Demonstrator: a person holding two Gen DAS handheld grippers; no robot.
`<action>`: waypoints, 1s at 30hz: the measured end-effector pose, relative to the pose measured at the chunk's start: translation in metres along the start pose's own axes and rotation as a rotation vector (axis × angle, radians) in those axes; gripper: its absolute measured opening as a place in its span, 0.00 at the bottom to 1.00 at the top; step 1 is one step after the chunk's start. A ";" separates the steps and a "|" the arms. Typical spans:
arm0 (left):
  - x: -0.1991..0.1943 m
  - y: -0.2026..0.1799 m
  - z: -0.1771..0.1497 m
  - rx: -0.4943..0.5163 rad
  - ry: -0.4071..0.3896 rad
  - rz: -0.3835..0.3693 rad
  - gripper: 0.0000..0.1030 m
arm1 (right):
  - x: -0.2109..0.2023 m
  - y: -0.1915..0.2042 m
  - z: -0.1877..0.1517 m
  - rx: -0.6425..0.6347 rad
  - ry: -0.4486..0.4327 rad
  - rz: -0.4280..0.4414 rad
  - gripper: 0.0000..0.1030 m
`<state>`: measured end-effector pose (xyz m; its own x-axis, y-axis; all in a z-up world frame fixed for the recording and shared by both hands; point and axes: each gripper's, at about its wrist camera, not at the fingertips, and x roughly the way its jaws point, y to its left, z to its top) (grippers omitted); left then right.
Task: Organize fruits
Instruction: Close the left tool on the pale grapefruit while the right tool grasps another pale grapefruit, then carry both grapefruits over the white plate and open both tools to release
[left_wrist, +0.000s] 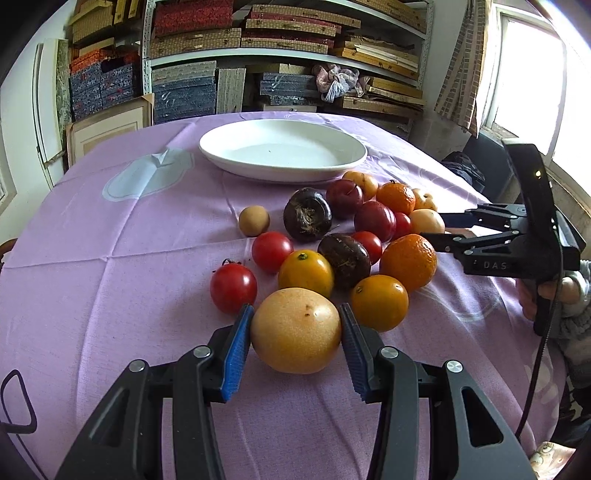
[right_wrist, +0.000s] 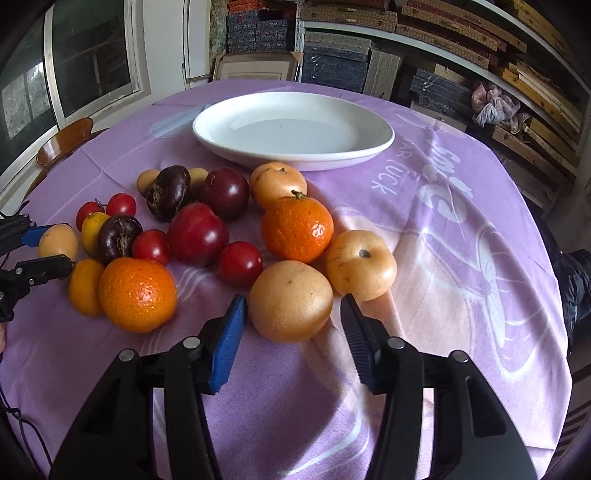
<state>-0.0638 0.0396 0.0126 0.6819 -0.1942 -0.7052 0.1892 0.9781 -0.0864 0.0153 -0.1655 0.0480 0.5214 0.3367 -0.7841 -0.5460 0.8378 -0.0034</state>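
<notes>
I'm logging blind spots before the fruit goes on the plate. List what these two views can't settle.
- Left wrist view: whether the left gripper pads touch the pale fruit; the fruit's bulge hides the contact.
- Left wrist view: the right gripper's fingertips, hidden behind fruit.
- Right wrist view: the left gripper, cut off by the left edge.
- Right wrist view: small fruits behind the dark one, partly hidden.

Body of the black plastic right hand-held gripper (left_wrist: 428, 229): raised letters "DAS", the rest hidden.
Lilac printed tablecloth (right_wrist: 424, 236) on the counter, right of the white oval ceramic plate (right_wrist: 384, 142): white letters ending "…AR LUCK"; beside them larger white lettering, unreadable.
</notes>
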 end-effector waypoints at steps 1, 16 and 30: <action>0.000 0.001 0.000 -0.004 0.002 -0.003 0.46 | 0.000 -0.003 0.002 0.010 -0.008 0.020 0.44; -0.017 0.009 0.021 -0.033 -0.068 -0.029 0.45 | -0.045 -0.026 0.012 0.104 -0.096 0.101 0.43; 0.082 0.025 0.168 -0.089 -0.066 0.043 0.45 | 0.040 -0.027 0.144 0.132 -0.124 0.044 0.43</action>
<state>0.1161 0.0360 0.0707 0.7334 -0.1538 -0.6622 0.0973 0.9878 -0.1217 0.1458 -0.1128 0.1059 0.5806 0.4177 -0.6989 -0.4832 0.8677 0.1171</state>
